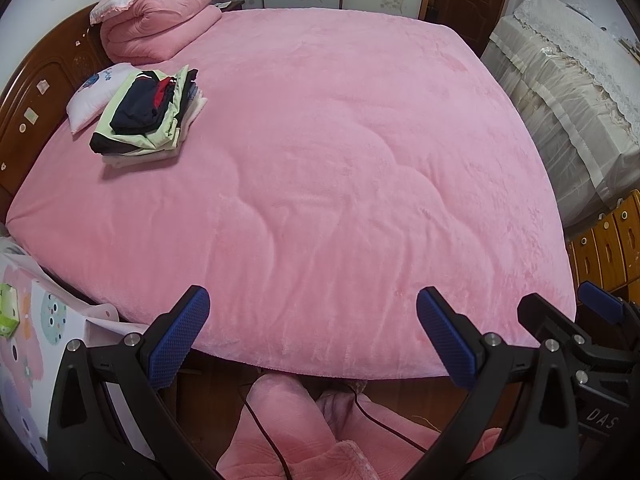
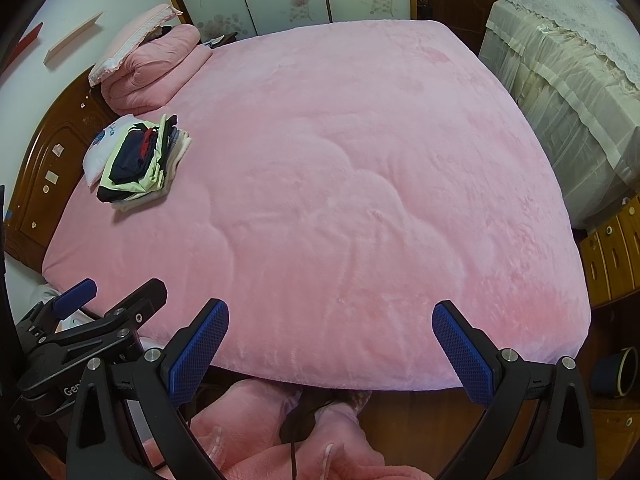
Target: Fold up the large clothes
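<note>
Clothes: a folded stack (image 1: 148, 116) sits on the pink bed (image 1: 340, 160), toward its headboard side, just beside a small white pillow (image 1: 90, 94); a dark garment lies on top, pale green and white layers under it
Unfolded garment: none lies spread on the bed cover in either view; I cannot tell where the next large piece is
Left gripper (image 1: 312, 336): empty, jaws spread wide, blue pads facing each other, hanging over the near edge of the bed
Right gripper (image 2: 330, 344): likewise empty and wide apart, over the same near edge, just beside the left one; each camera catches the other tool at its border
Bed surface: smooth pink plush with shallow quilted creases, bare from the near edge to the far side
Other bedding: a rolled pink quilt (image 1: 156, 24) with a pillow on it lies at the far headboard corner, well apart from the grippers
Person: pink-clad legs (image 1: 304, 432) show below the bed edge, with a dark cable running between them
Step in hand: my judgement is a pause between garments, one piece stacked away and nothing yet taken up
Next move: likely fetching a fresh garment from out of view and laying it flat on the open middle of the bed; this calls for both tools to pinch it at two corners and spread it without dragging the cover into ridges
</note>
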{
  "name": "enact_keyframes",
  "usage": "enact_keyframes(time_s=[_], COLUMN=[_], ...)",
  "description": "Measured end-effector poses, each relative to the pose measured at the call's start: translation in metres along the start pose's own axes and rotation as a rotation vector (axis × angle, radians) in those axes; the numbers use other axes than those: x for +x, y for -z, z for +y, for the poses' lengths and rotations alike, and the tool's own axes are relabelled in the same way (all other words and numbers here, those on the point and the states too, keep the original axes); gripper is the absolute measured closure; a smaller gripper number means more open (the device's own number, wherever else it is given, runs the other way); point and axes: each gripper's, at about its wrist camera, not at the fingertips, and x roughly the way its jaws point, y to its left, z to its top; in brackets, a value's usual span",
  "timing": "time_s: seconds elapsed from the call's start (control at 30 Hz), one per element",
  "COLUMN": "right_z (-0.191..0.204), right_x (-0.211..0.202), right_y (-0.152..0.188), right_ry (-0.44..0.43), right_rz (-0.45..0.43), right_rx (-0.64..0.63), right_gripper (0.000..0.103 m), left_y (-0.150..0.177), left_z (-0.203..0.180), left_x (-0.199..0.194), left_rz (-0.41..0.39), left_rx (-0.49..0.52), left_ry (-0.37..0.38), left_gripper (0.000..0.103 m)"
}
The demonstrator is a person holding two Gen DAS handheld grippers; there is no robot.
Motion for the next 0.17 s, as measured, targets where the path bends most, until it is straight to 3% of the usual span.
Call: enact_keyframes(time_s=[0.17], right_z=[-0.0034], right_x=[-0.0002], right_y=[0.0023], right_ry=[0.001], right_rz=[0.003], right_rx=[0.003], right_gripper=[0.0], left_y=[0.0], left_z=[-0.0001], left_x=[0.0004], left_rz=[0.002], left_rx=[-0.002], left_ry=[0.001], left_gripper=[0.001])
